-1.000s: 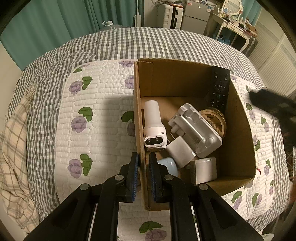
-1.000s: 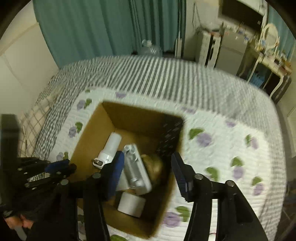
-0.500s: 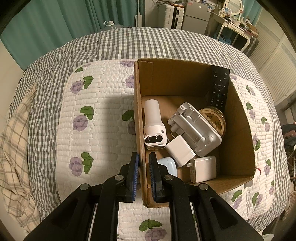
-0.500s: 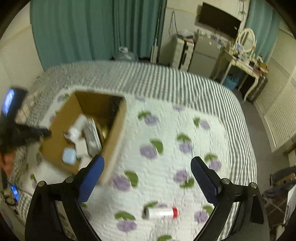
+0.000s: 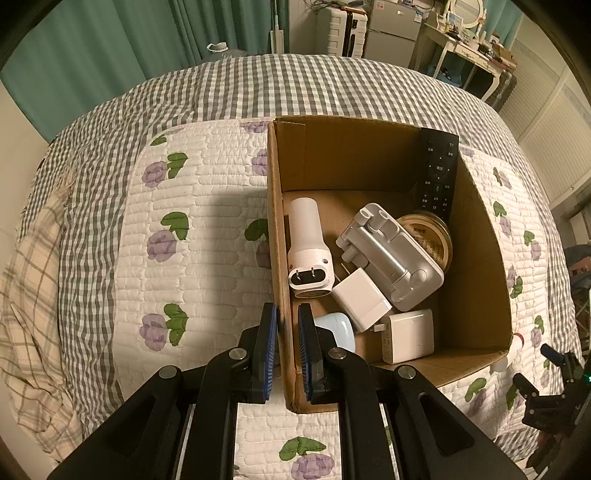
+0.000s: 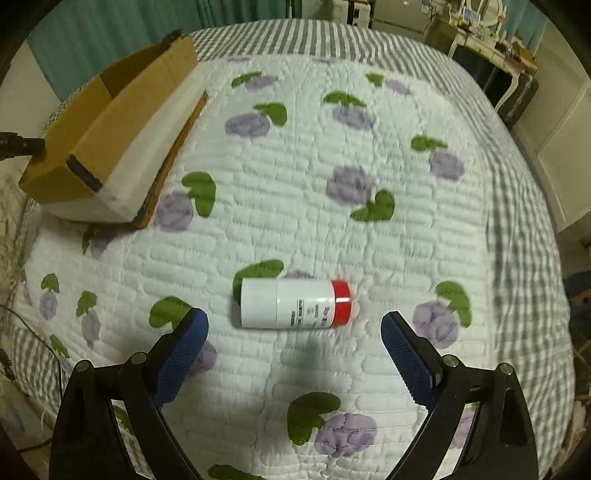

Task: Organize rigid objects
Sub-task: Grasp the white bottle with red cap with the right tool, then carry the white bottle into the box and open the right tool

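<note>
Cardboard box (image 5: 476,229) wall sits clamped in my left tongs (image 5: 284,350), near its six o'clock corner; inside lie chargers, a remote and a tin. My right tongs (image 6: 295,332) gape wide, nothing between them, over the quilted bed (image 6: 369,240). At twelve o'clock just ahead lies a white bottle with a red cap (image 6: 293,303), on its side, box well apart at ten o'clock.

From my feed I see a bed (image 5: 229,88) under a grey checked cover, a white quilt (image 6: 369,240) with purple flowers spread on top. Teal curtains (image 5: 122,48) hang behind it. A white cabinet (image 5: 391,35) and a cluttered dressing table (image 5: 469,55) stand along the far wall.
</note>
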`<action>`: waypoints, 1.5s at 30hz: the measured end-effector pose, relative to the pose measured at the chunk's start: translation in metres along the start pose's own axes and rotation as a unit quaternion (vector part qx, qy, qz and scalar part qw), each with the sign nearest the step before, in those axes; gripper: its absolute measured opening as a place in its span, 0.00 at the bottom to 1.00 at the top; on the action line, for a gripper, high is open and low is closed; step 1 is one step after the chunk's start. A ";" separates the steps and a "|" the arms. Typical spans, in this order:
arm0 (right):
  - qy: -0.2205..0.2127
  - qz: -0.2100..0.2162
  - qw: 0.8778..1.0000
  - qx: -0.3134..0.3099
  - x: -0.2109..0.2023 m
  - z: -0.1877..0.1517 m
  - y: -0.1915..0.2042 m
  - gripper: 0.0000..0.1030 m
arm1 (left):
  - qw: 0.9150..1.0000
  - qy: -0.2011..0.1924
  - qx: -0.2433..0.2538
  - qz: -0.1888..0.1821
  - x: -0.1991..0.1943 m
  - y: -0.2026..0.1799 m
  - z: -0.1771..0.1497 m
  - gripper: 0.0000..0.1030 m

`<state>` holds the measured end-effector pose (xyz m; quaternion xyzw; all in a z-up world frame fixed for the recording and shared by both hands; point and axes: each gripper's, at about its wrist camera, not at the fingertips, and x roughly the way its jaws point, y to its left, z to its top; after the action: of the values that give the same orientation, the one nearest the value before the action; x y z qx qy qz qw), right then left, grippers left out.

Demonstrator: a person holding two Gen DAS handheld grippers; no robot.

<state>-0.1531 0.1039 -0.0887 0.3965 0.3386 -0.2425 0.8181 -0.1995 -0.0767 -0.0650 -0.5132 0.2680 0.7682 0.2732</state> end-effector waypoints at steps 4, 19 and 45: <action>-0.001 -0.005 1.000 -0.005 0.010 0.001 0.001 0.92 | 1.000 0.000 0.000 0.001 0.000 -0.001 0.000 0.11; -0.012 -0.020 0.999 0.035 0.038 0.007 -0.006 0.90 | 1.000 -0.001 0.006 0.004 -0.001 -0.003 -0.001 0.11; -0.027 -0.020 0.999 0.011 0.030 0.020 -0.002 0.74 | 1.000 -0.003 0.013 0.006 -0.001 -0.001 0.000 0.11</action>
<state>-0.1278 0.0832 -0.1028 0.3920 0.3216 -0.2735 0.8174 -0.1982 -0.0766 -0.0640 -0.5058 0.2804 0.7676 0.2764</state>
